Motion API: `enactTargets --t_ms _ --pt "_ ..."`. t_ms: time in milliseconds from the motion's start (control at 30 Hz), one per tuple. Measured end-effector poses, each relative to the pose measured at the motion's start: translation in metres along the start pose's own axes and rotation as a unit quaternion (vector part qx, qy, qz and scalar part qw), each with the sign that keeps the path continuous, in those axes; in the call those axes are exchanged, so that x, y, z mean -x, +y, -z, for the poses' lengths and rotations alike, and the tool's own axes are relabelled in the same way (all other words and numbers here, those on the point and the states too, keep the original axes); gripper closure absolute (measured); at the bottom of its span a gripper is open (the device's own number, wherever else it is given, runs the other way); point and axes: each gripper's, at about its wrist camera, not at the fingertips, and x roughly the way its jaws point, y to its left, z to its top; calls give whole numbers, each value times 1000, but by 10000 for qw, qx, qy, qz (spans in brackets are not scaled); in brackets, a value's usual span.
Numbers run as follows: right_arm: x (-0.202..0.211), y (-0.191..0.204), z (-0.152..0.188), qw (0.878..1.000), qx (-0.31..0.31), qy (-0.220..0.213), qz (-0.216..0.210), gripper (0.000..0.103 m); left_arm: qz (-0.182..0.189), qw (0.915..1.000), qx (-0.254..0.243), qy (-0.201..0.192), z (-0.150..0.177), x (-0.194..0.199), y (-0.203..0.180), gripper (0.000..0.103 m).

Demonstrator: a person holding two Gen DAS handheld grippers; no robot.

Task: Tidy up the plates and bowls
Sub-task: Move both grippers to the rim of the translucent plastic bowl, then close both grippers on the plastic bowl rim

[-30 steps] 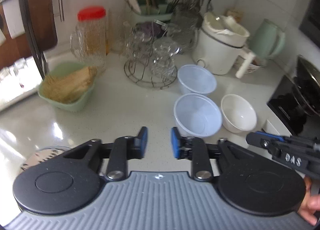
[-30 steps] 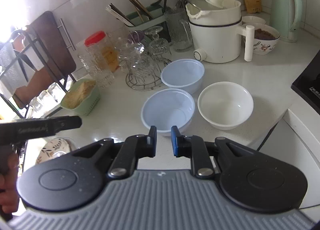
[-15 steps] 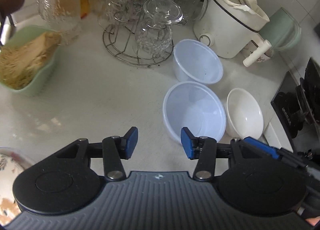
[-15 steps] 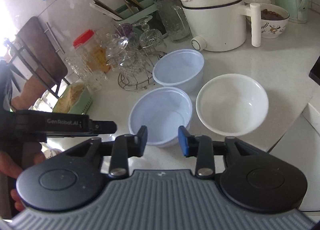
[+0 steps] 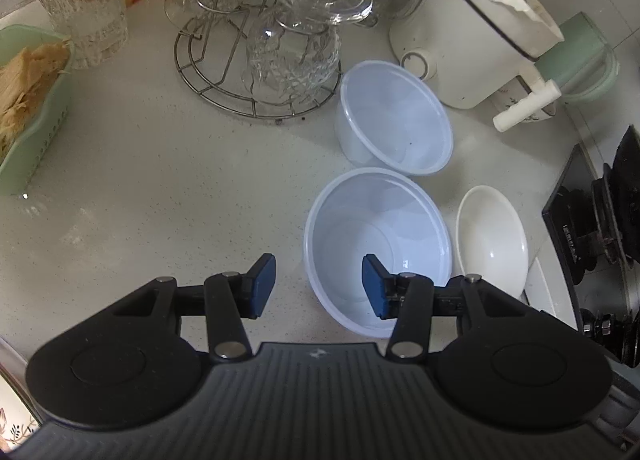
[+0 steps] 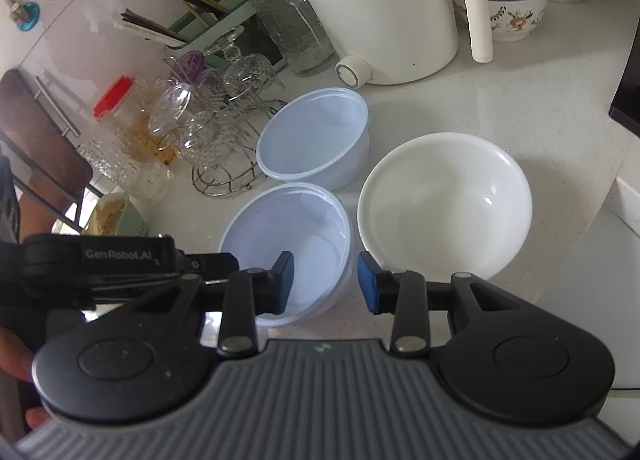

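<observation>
We are holding the left gripper (image 5: 316, 292) released over the near rim of the nearer translucent plastic bowl (image 5: 380, 236), one finger inside the bowl and the other outside, so the wall is standing between them with no pad pressing on it that we can see; we are judging this as lining up for a rim pinch. We are holding the right gripper (image 6: 324, 280) released as well, its fingers straddling the same bowl's other edge, just beside the white ceramic bowl (image 6: 444, 208); whether it is aiming at that rim or merely passing we cannot tell. All three bowls are sitting upright and unstacked on the speckled tabletop (image 5: 160, 180); the farther translucent plastic bowl (image 5: 396, 120) is lying just behind the near one, beside the wire rack of drinking glasses (image 5: 256, 72), which is crowding any lift toward the back. Beyond them the white electric pot (image 6: 384, 20) is standing against the wall; nesting the matching plastic pair seems to us the likely aim.
</observation>
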Motion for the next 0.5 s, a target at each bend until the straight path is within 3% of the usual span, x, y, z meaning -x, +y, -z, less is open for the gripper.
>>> enactTargets --t_ms 133,267,333,500 --pt "-8 -2 -1 9999 26 155 21 65 -91 9999 -95 35 1 -5 -2 51" --pt "-12 -2 0 9996 152 245 33 66 -211 9996 -172 -110 5 -5 -5 69" --pt "-15 0 0 9990 279 348 95 78 -204 9996 -143 -99 6 -6 -5 75" --pt "-18 1 1 9979 458 462 58 83 -362 9991 -193 -94 9 -5 -10 90"
